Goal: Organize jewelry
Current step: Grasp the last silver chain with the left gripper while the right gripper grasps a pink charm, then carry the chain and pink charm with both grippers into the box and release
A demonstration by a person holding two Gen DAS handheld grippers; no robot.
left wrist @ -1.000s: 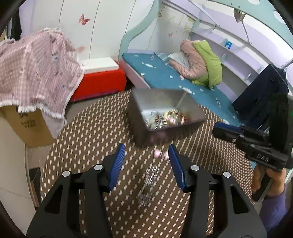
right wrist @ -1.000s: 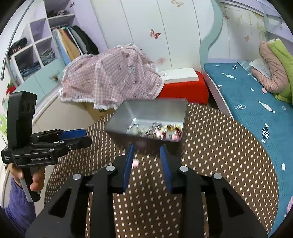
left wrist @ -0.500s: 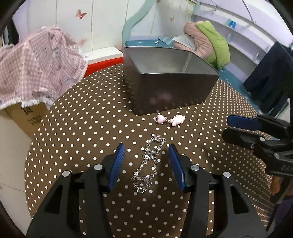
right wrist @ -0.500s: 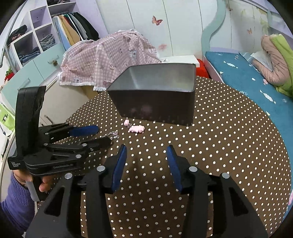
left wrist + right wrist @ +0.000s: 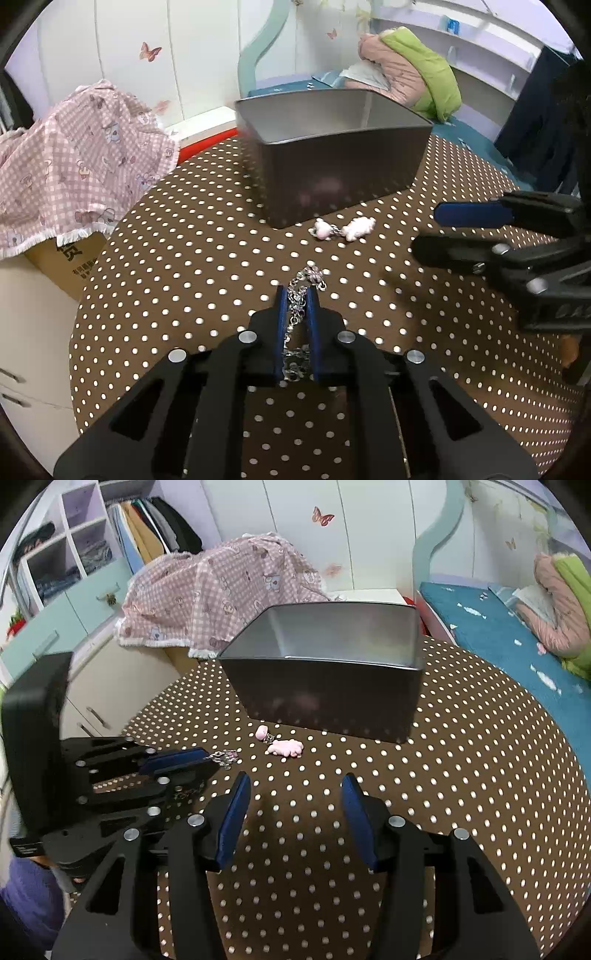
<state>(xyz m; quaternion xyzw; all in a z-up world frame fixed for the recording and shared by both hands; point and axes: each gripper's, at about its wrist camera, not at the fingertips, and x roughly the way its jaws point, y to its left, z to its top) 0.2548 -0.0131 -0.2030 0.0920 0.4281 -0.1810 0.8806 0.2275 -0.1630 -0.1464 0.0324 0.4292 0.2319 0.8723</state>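
One metal tin (image 5: 340,177), one silver chain (image 5: 301,295), seemingly two linked pink charms (image 5: 343,229), two grippers (image 5: 295,790).

A silver chain bracelet (image 5: 297,299) lies stretched on the dotted table, just before two linked pink charms (image 5: 343,229).

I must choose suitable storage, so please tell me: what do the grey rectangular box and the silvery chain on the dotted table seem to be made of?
The grey rectangular box looks like thin metal with a dull satin finish: its walls give soft, blurred reflections. The silvery chain appears to be polished metal, possibly with small stones: its links glint brightly.
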